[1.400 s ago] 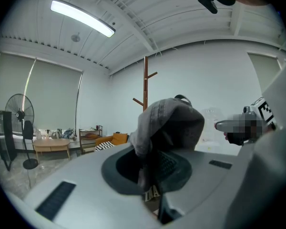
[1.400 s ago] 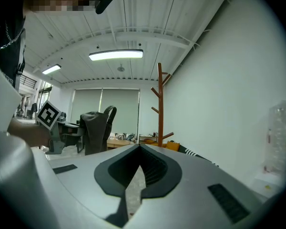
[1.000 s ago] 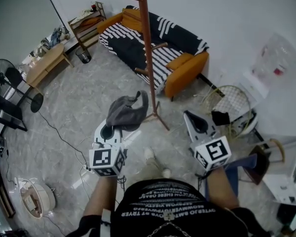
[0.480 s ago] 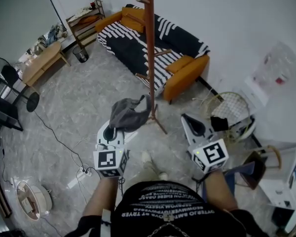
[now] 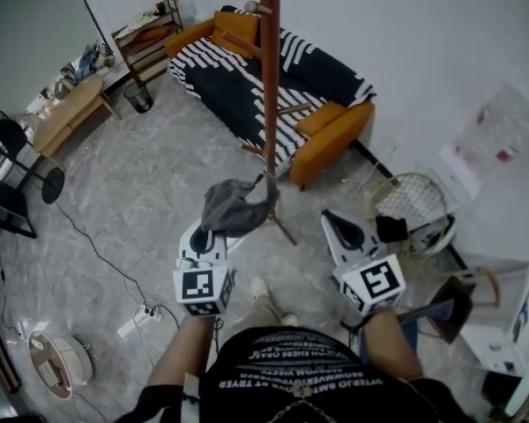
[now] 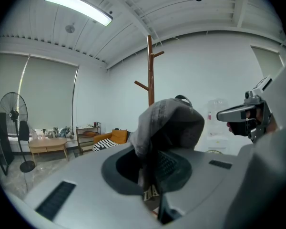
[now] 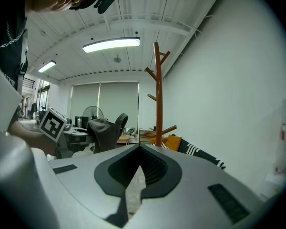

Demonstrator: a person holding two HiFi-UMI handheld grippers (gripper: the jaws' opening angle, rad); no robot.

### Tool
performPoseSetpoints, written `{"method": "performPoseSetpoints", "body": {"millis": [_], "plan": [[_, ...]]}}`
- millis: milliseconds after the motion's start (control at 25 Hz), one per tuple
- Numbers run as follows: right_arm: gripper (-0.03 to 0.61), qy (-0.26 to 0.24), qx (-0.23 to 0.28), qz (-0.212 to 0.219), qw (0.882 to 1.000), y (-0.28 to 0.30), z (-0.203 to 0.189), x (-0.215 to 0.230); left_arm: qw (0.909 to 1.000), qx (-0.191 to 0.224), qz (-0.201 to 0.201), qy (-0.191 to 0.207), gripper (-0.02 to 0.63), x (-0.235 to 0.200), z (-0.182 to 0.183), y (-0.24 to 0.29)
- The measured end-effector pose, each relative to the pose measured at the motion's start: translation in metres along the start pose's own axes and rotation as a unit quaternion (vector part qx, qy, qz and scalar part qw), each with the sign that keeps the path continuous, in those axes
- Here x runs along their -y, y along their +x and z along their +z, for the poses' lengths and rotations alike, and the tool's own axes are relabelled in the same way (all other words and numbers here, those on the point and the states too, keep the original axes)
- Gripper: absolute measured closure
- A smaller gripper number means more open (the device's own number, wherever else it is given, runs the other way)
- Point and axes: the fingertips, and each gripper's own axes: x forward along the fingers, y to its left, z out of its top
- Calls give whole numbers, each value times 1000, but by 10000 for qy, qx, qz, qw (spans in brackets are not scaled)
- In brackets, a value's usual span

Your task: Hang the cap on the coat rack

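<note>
A grey cap (image 5: 238,208) hangs from my left gripper (image 5: 213,226), which is shut on its fabric just short of the coat rack. In the left gripper view the cap (image 6: 169,120) bulges over the closed jaws of the left gripper (image 6: 150,152). The brown wooden coat rack (image 5: 270,69) stands straight ahead, its pegs branching off the pole (image 6: 150,70). My right gripper (image 5: 331,217) is held to the right of the rack's base, shut with nothing in it. The right gripper view shows those jaws (image 7: 139,152) meeting, with the rack (image 7: 158,94) beyond and the cap (image 7: 101,132) at left.
A black-and-white striped sofa (image 5: 247,86) with orange cushions stands behind the rack. A wooden table (image 5: 66,113), a shelf (image 5: 145,38) and a fan (image 5: 18,139) are at left. A power strip (image 5: 132,322) lies on the floor. A racket (image 5: 410,196) and boxes sit at right.
The view has drawn closer to the coat rack. The left gripper and cap sit slightly nearer the pole. Both grippers stay shut.
</note>
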Motion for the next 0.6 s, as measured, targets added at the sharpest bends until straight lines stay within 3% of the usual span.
{"method": "performPoseSetpoints", "body": {"millis": [600], "plan": [[575,110,-200,-2,9997,50,-7,33,9992,-384,-33,72,594,-15,-29,72]]}}
